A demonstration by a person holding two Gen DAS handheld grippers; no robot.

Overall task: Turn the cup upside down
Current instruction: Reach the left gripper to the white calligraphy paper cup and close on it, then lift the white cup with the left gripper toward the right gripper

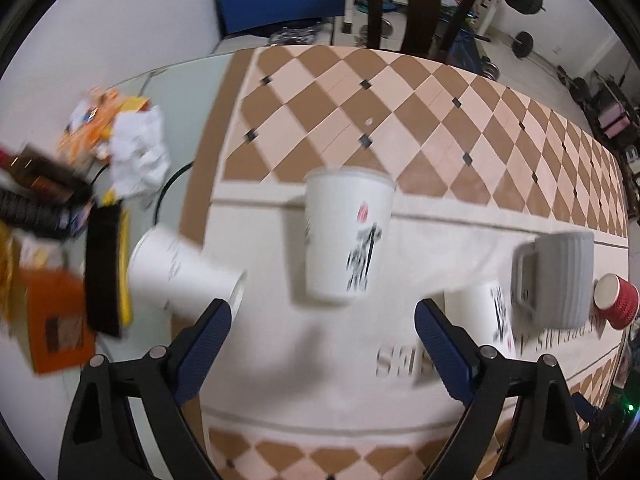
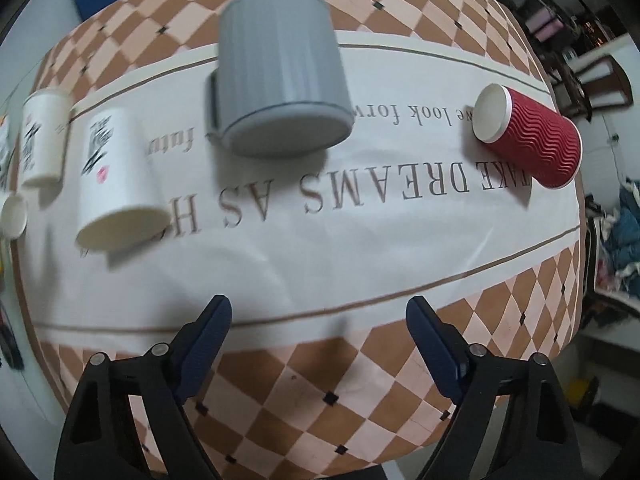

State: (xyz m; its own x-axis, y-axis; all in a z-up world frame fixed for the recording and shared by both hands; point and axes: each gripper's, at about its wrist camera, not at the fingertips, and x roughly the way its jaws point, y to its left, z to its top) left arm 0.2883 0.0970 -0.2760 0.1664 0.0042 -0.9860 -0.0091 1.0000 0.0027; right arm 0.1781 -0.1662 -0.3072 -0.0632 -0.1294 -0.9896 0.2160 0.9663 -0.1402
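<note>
We saw the left gripper (image 1: 322, 322) low in its frame with its blue fingers (image 1: 208, 344) spread wide and nothing between them. Just above that gap, at the centre, stood a white printed cup (image 1: 346, 236), blurred, its wider rim toward the top of the frame. At the left finger's tip lay a plain white cup (image 1: 180, 276) on its side. Behind the right finger a second printed cup (image 1: 486, 312) was partly hidden, and a grey mug (image 1: 558, 280) sat beside it, with a red cup (image 1: 616, 306) at the right edge. Clutter (image 1: 80, 200) filled the left side of the frame. The right gripper (image 2: 318, 320) also hung released, fingers (image 2: 434, 346) apart over the checked cloth (image 2: 320, 400). Above it, at upper centre, the grey mug (image 2: 282, 84) stood on the lettered white band. The red cup (image 2: 532, 136) lay on its side at right, mouth toward the frame's left. Two printed cups (image 2: 116, 184) (image 2: 42, 136) stood at left.
</note>
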